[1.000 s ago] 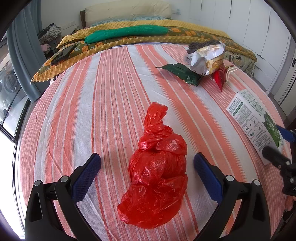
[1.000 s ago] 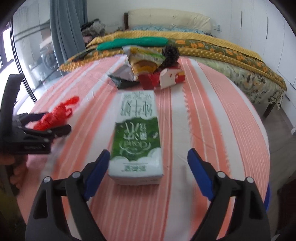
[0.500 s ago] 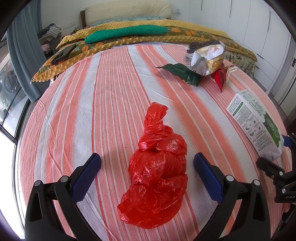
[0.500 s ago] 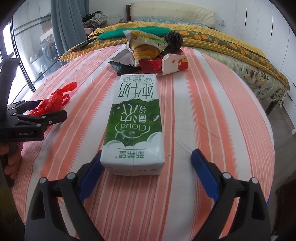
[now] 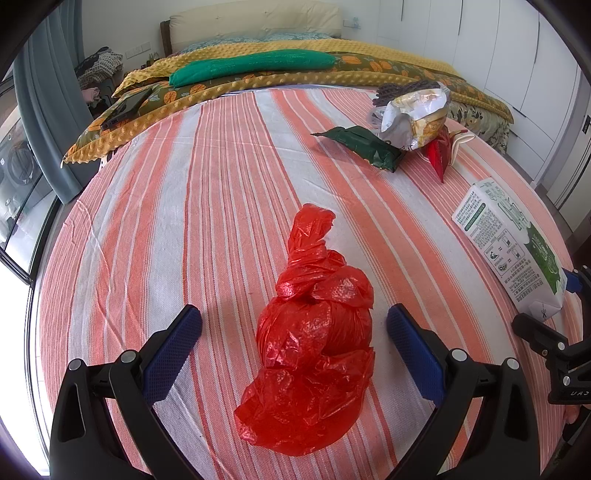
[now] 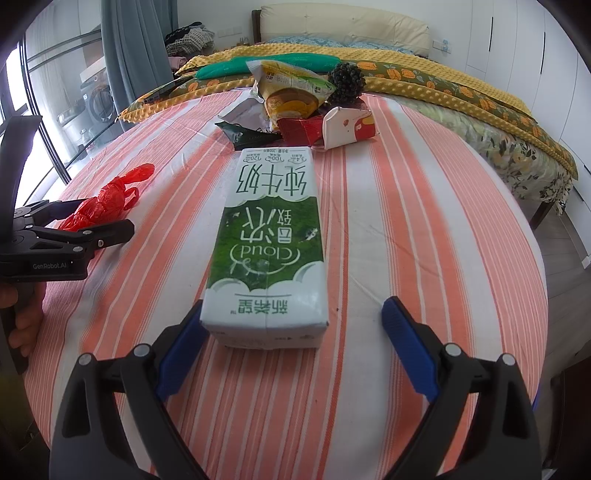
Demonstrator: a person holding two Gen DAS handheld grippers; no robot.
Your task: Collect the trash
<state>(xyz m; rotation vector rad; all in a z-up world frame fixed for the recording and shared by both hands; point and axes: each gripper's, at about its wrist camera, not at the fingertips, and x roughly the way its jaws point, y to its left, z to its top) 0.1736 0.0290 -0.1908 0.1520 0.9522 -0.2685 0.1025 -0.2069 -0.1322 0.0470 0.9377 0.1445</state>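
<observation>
An orange-and-white striped cloth (image 5: 207, 206) fills the middle of both views. At twelve o'clock lies a bed with a cream padded headboard (image 5: 255, 18), a mustard dotted blanket (image 5: 369, 48) and a long green pillow (image 5: 251, 64). White wardrobe doors (image 5: 517, 55) line the wall at two o'clock. At ten o'clock hangs a grey-blue curtain (image 5: 44, 110) beside a bright black-framed window (image 6: 33, 74).

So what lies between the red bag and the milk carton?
Only bare striped cloth between the red plastic bag and the milk carton; the left wrist view shows it.
</observation>
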